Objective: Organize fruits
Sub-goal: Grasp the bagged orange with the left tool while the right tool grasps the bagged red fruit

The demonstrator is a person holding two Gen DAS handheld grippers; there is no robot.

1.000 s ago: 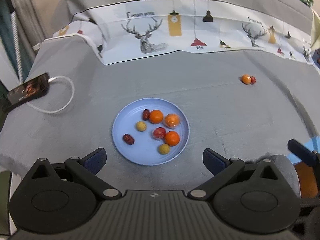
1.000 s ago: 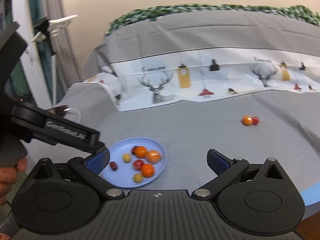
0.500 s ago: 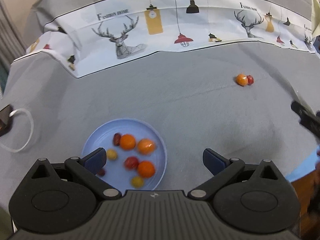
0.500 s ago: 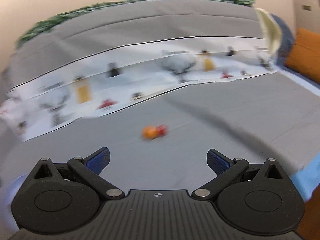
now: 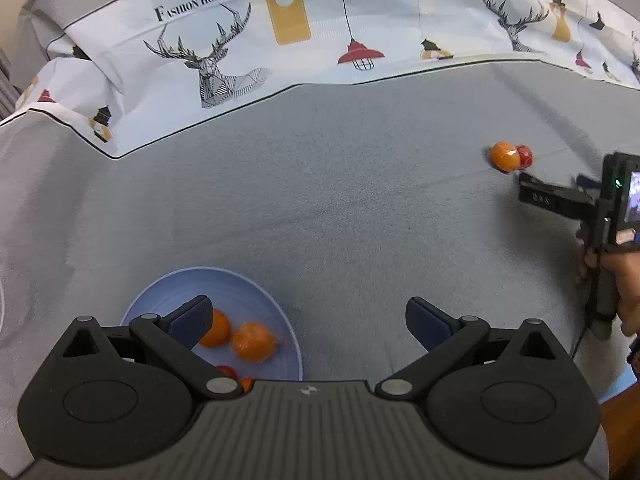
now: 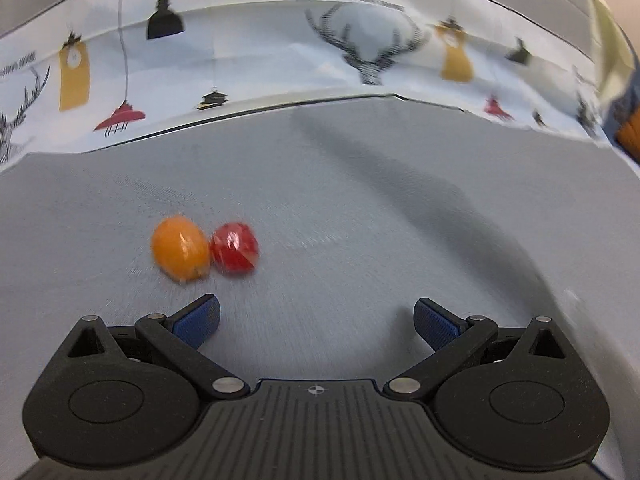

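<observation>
A wrapped orange fruit (image 6: pixel 181 253) and a wrapped red fruit (image 6: pixel 235 252) lie touching on the grey cloth, just ahead and left of my open, empty right gripper (image 6: pixel 316 320). Both show far right in the left wrist view, orange (image 5: pixel 503 156) and red (image 5: pixel 525 156). A light blue plate (image 5: pixel 224 284) holds several fruits, among them two orange ones (image 5: pixel 254 342). My left gripper (image 5: pixel 308 320) is open and empty, its left finger over the plate's near side. The right gripper (image 5: pixel 538 194) shows in the left wrist view just short of the two fruits.
A white printed cloth with deer and lamps (image 5: pixel 280 40) lies across the back of the grey surface. A hand (image 5: pixel 616 276) holds the right gripper's handle at the right edge. An orange cushion (image 6: pixel 630 132) shows far right.
Both grippers moved forward. The right gripper swung right and closed in on the two loose fruits. The plate slid under the left gripper's left finger. Both stayed open.
</observation>
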